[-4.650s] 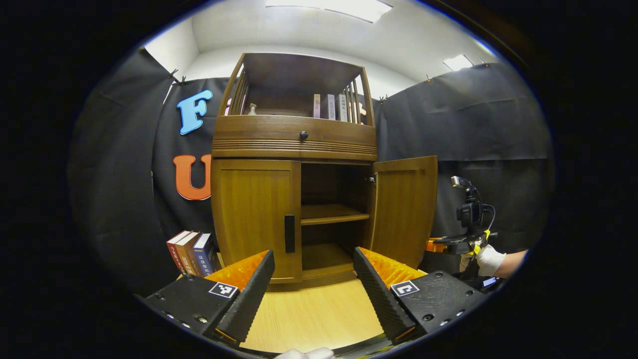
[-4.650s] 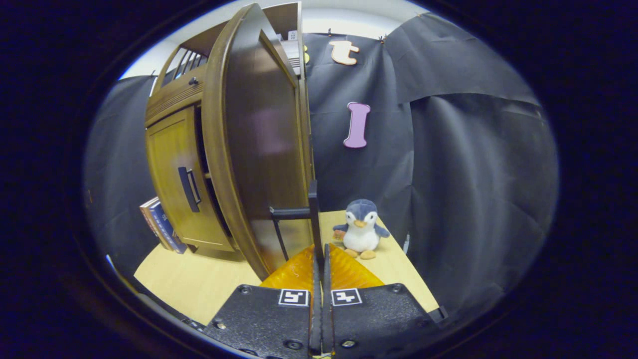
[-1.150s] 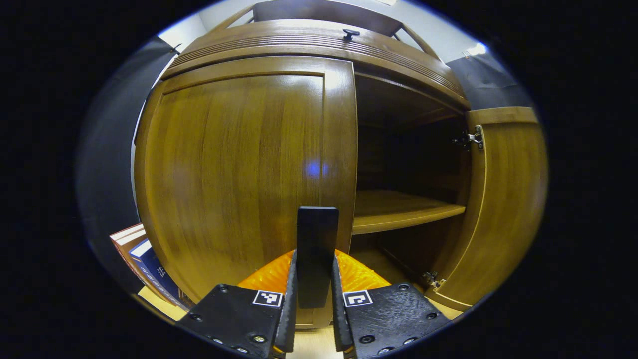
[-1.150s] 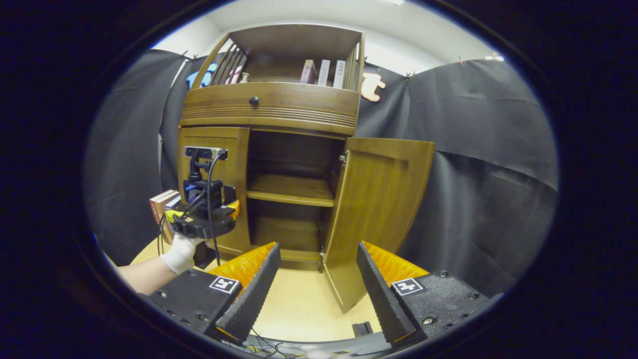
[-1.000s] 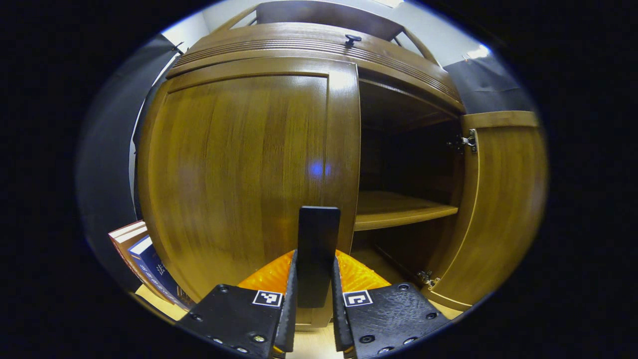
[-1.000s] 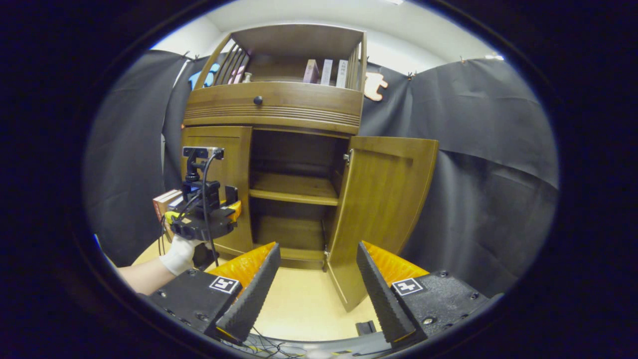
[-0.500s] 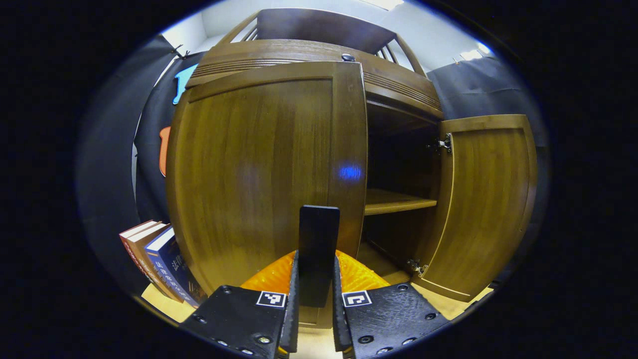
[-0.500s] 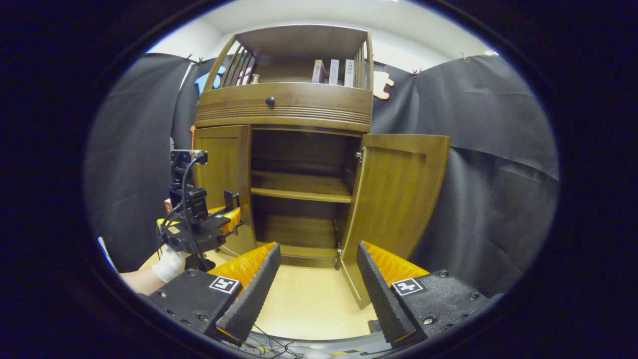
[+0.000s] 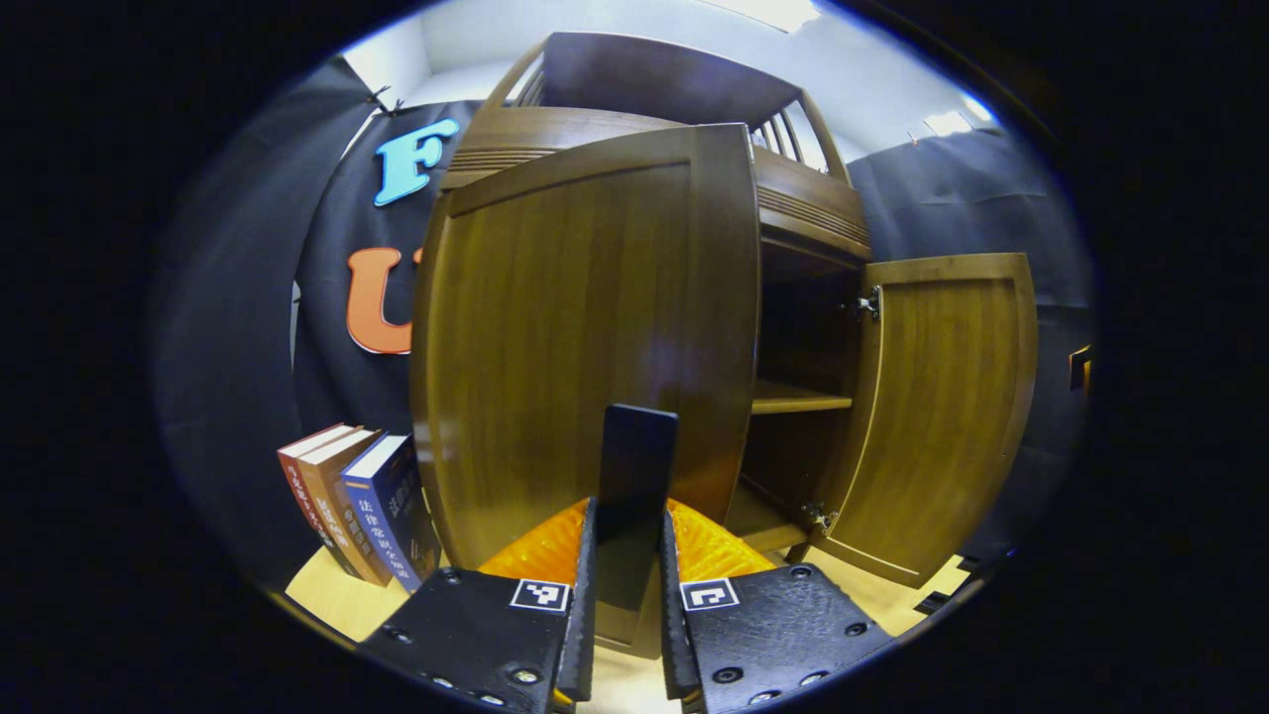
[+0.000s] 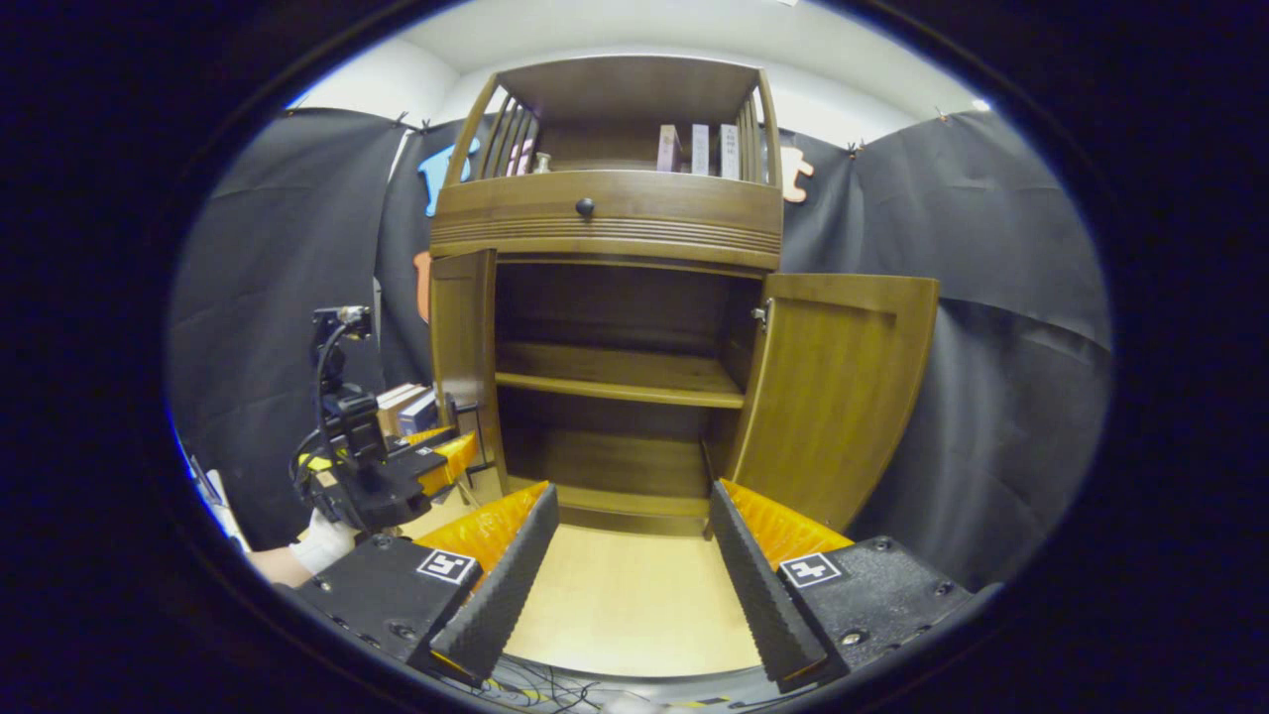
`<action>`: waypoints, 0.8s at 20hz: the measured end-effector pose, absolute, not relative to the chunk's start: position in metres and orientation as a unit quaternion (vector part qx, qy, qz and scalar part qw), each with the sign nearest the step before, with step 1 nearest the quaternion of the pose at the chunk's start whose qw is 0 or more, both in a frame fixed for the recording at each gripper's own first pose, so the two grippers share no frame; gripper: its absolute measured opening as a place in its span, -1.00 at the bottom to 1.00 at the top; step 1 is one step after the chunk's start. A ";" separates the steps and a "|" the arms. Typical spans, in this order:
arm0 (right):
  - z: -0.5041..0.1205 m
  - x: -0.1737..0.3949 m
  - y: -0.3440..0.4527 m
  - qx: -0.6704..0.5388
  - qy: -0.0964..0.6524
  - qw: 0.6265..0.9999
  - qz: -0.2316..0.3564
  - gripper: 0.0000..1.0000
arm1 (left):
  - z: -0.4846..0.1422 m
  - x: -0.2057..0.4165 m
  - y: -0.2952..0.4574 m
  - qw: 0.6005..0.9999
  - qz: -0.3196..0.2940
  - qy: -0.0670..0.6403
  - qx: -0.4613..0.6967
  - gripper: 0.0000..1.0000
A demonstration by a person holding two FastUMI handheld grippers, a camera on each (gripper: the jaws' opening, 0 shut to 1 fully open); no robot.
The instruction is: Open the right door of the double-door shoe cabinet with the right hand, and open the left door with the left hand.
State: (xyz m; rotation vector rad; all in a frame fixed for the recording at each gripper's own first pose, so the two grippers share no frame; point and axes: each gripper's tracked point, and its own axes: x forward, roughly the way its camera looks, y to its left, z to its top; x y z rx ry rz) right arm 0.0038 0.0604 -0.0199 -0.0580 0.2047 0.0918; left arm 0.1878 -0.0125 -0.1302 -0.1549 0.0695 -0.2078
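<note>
**Left door half swung, handle upright between the left fingers**

At the left, books (image 9: 347, 496) stand on the tabletop (image 10: 625, 605) beside the cabinet (image 10: 605, 213). Next comes the left door (image 9: 585, 317), swung partly out from the cabinet front, its hinge edge on the left and its free edge on the right. The handle (image 9: 634, 476) is a dark vertical bar near that free edge, long axis upright, and it lies straight ahead of the left hand-held gripper (image 9: 625, 565), whose fingers are clamped on it from either side. In the right gripper view that same left hand-held gripper (image 10: 436, 461) sits at the door's edge, held by a gloved hand (image 10: 322, 540).

Further right, the shelf (image 10: 620, 382) is exposed, and the right door (image 10: 838, 397) stands wide open. The right hand-held gripper (image 10: 630, 560) hangs back over the tabletop with fingers spread apart, holding nothing.

Judging from this, the left hand is the one placed to finish: the pull likely has to arc leftward around the hinge.
</note>
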 end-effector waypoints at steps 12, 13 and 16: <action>-0.026 -0.001 0.091 -0.033 0.107 0.989 0.094 0.93 | -0.132 0.147 0.034 0.995 -0.068 0.042 -0.051 -0.31; -0.025 0.000 0.093 -0.033 0.107 0.989 0.098 0.93 | -0.133 0.150 0.035 0.996 -0.065 0.040 -0.046 -0.67; -0.025 0.001 0.095 -0.034 0.107 0.988 0.104 0.92 | -0.133 0.144 0.044 0.997 -0.054 0.041 -0.046 -0.67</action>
